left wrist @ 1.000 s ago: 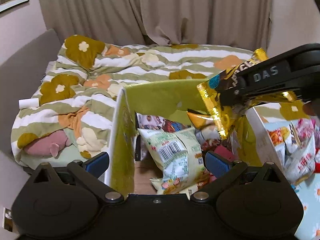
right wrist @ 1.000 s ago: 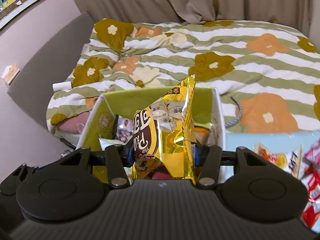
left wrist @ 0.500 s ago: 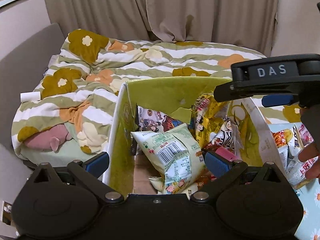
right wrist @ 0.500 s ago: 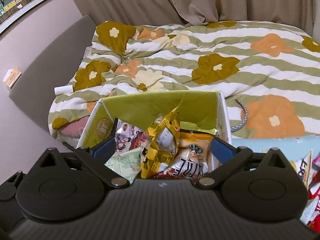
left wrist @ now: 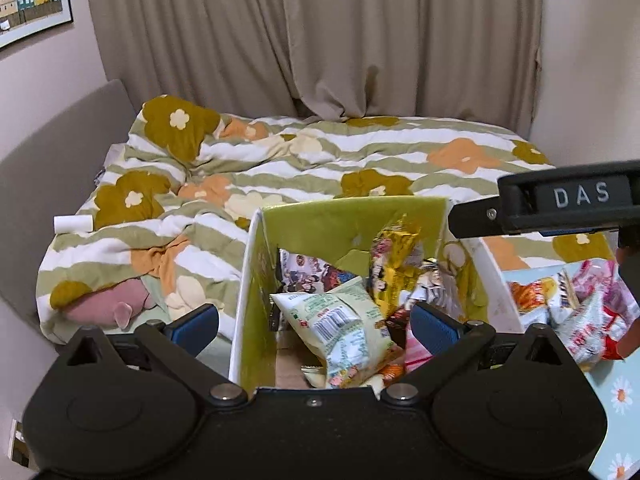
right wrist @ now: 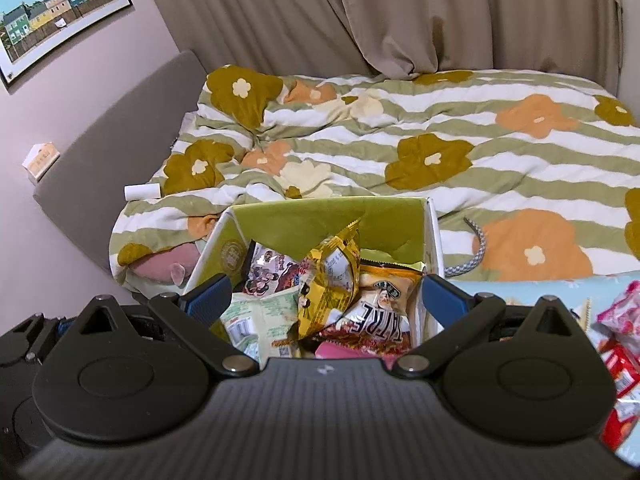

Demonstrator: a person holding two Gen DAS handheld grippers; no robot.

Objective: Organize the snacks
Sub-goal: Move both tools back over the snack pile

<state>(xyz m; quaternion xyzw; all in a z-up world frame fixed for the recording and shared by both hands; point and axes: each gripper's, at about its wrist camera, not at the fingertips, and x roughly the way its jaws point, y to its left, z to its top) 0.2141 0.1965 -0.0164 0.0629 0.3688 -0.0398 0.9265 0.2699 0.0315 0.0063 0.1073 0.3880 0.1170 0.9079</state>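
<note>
A green-lined cardboard box (left wrist: 344, 216) stands open on the bed and holds several snack bags. It also shows in the right wrist view (right wrist: 320, 216). A gold snack bag (right wrist: 330, 280) stands upright among them, seen too in the left wrist view (left wrist: 394, 268). A pale green bag (left wrist: 340, 324) lies in front. My left gripper (left wrist: 314, 322) is open and empty over the box's near edge. My right gripper (right wrist: 326, 300) is open and empty above the box; its side shows in the left wrist view (left wrist: 560, 208).
More snack packets (left wrist: 576, 300) lie on a light blue flowered cloth (left wrist: 620, 396) right of the box, also in the right wrist view (right wrist: 620, 336). A striped flower duvet (right wrist: 440, 152) covers the bed. A pink plush (left wrist: 104, 308) and a white roll (left wrist: 74, 224) lie to the left.
My right gripper opened and let the gold snack bag drop into the box, then drew back up and to the right. The left gripper stayed open over the box.
</note>
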